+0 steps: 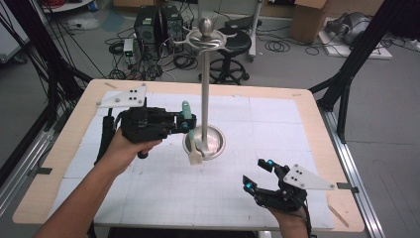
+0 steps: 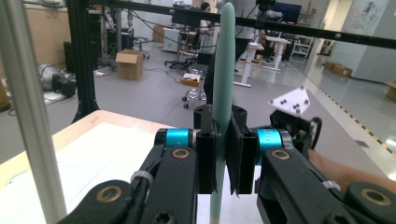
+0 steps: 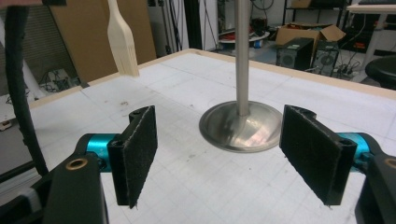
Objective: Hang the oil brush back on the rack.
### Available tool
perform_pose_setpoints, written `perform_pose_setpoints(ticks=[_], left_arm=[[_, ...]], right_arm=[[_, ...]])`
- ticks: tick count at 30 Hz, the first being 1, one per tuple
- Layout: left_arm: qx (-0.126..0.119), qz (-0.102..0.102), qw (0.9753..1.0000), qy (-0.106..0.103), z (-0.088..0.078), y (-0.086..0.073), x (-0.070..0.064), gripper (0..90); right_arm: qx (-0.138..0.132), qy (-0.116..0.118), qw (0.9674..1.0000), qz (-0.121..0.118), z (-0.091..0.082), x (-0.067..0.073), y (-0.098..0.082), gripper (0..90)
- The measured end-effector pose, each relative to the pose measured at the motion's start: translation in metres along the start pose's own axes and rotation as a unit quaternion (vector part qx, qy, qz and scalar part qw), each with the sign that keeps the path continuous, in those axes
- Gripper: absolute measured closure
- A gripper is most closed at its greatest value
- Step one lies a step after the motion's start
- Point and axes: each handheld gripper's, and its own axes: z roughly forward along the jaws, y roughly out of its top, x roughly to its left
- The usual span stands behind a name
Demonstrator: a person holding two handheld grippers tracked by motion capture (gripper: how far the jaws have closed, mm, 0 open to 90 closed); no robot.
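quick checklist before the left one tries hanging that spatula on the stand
1. Left hand-held gripper shut on the spatula handle: ok.
2. Spatula upright, head down, off the table: ok.
3. Stand upright on its round base: ok.
4. Hooks at the stand's top free of other utensils: ok.
5. Right hand-held gripper open, holding nothing, away from the stand: ok.
6. Hanging hole at the spatula's handle end: cannot tell.

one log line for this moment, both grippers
left gripper: shut on brush beside stand | right gripper: open, empty
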Motion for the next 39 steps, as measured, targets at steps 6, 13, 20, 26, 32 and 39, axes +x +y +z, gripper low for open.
perform_pose_setpoints(ticks=[6,13,20,26,32,39], left_arm=[[-0.002,-0.009,1.0000,0.000,0.001,0.009,0.005,83.0],[0.013,-0.014,0.9998,-0.003,0.008,0.025,0.015,83.0],[0.027,-0.010,0.9996,0.001,0.015,0.046,0.029,83.0],[0.030,-0.011,0.9995,-0.008,0.022,0.062,0.036,83.0],[0.024,-0.010,0.9995,-0.015,0.025,0.071,0.040,83.0],[0.026,-0.021,0.9993,-0.018,0.027,0.072,0.048,83.0]], right_arm=[[-0.008,-0.009,0.9999,0.008,-0.003,-0.003,-0.004,27.2],[-0.011,-0.009,0.9998,0.011,-0.004,-0.005,-0.004,26.8],[-0.016,-0.012,0.9997,0.015,-0.008,-0.008,-0.006,26.7],[-0.012,-0.009,0.9998,0.016,-0.007,-0.008,-0.007,26.8],[-0.010,-0.007,0.9998,0.015,-0.006,-0.008,-0.007,26.7],[-0.013,-0.004,0.9998,0.016,-0.007,-0.008,-0.008,26.8]])
